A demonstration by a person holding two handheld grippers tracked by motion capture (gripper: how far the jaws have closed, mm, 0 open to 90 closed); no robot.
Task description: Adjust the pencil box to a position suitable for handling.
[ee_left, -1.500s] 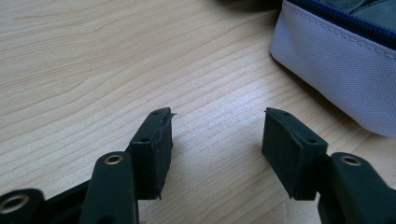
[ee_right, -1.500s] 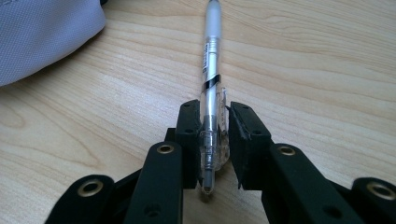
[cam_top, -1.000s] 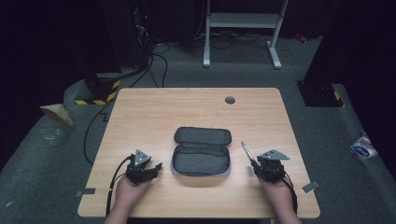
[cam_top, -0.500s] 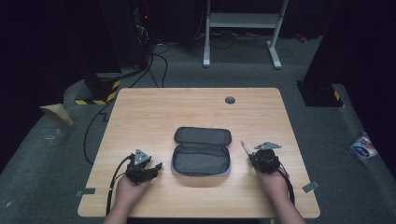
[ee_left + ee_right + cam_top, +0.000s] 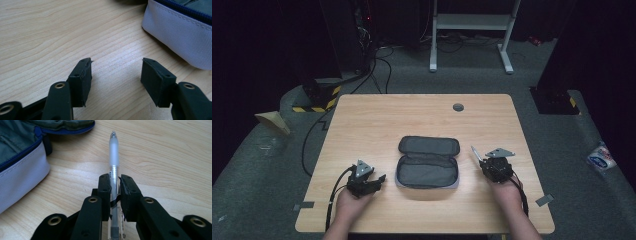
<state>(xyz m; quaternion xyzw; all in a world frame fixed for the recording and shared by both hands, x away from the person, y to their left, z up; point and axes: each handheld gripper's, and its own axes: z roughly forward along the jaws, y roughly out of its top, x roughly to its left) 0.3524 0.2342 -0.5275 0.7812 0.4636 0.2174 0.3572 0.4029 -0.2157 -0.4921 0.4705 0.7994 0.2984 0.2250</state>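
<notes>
An open grey pencil case (image 5: 428, 162) with a blue zip lies at the middle of the wooden table (image 5: 377, 120). My right gripper (image 5: 485, 163) is just right of the case, shut on a translucent white pen (image 5: 475, 153). In the right gripper view the pen (image 5: 114, 150) sticks out forward between the pads of the gripper (image 5: 115, 182), over the wood, with the case (image 5: 20, 170) at the left. My left gripper (image 5: 380, 179) rests left of the case. In its own view the gripper (image 5: 116, 72) stands open over bare wood, with the case's corner (image 5: 180, 37) ahead at the right.
A round cable grommet (image 5: 458, 107) sits near the table's far edge. Bare wood lies around the case. On the floor are cables (image 5: 377, 65), a white frame stand (image 5: 472, 30) behind the table, and a packet (image 5: 601, 157) at the right.
The right gripper has shifted a little farther from the person and toward the case, carrying the pen. The left gripper and the case have kept still.
</notes>
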